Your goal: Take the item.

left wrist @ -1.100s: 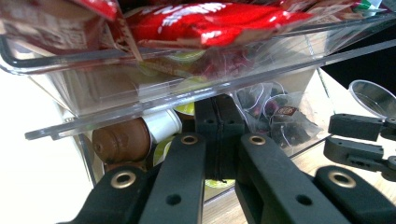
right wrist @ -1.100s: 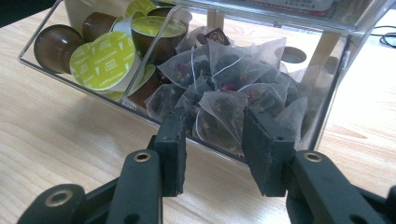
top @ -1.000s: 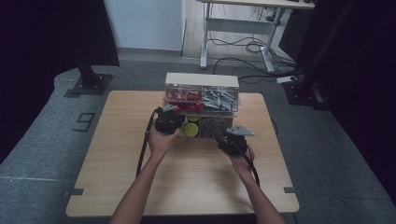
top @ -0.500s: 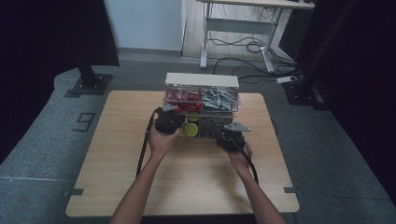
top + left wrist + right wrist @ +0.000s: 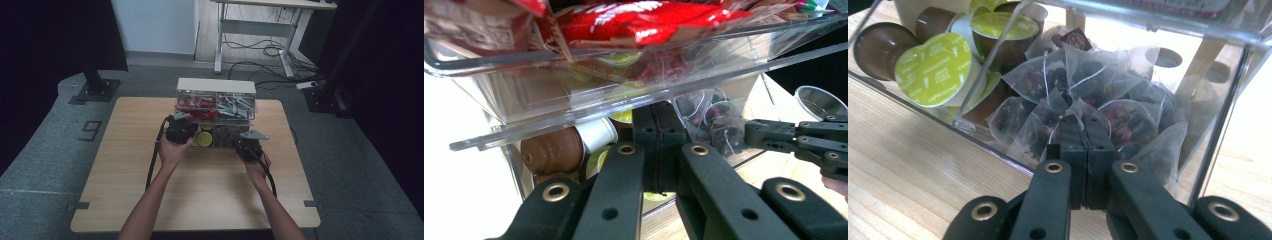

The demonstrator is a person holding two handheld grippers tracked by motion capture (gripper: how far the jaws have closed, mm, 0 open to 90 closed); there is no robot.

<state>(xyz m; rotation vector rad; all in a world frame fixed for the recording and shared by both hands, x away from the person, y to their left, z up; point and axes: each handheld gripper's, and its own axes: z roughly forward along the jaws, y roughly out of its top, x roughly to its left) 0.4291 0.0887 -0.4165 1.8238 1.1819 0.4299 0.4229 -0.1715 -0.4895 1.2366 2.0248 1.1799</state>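
Wood-grain table (image 5: 150, 200), pale, rectangular, on grey carpet (image 5: 45, 165). Dark curtains left and right, a black stand foot (image 5: 95, 90) off the table's far-left corner, and a white desk frame (image 5: 255, 35) with loose cables on the floor behind. Floor marking near the table's left edge reads like "9" (image 5: 90, 131).

Clear acrylic organizer (image 5: 216, 110) sits at the table's far centre, with stacked tiers. Upper tray has red packets (image 5: 639, 20) on the left and grey-silver sachets (image 5: 234, 104) on the right. Print on the red packets is not readable.

Lower tier, left compartment: brown coffee capsules (image 5: 878, 42) with lime-green lids (image 5: 935, 67). Lid print reads "CAPPUCCINO"; smaller text above it is too blurred. Right compartment: translucent pyramid tea bags (image 5: 1083, 105) with dark dried buds inside, one with a small dark tag (image 5: 1075, 39), logo illegible.

Left gripper (image 5: 181, 129), held in the left hand (image 5: 172, 150), is at the organizer's front left. In the left gripper view its jaws are pressed together with nothing between them, tips under the upper tray's edge and pointing at the capsule compartment.

Right gripper (image 5: 249, 145), in the right hand (image 5: 256, 165), is just in front of the organizer's right end, grey plate on top. In the right gripper view its jaws are also pressed flat together, empty, tips up against the clear front wall of the tea bag compartment. Cannot tell whether they touch the wall.
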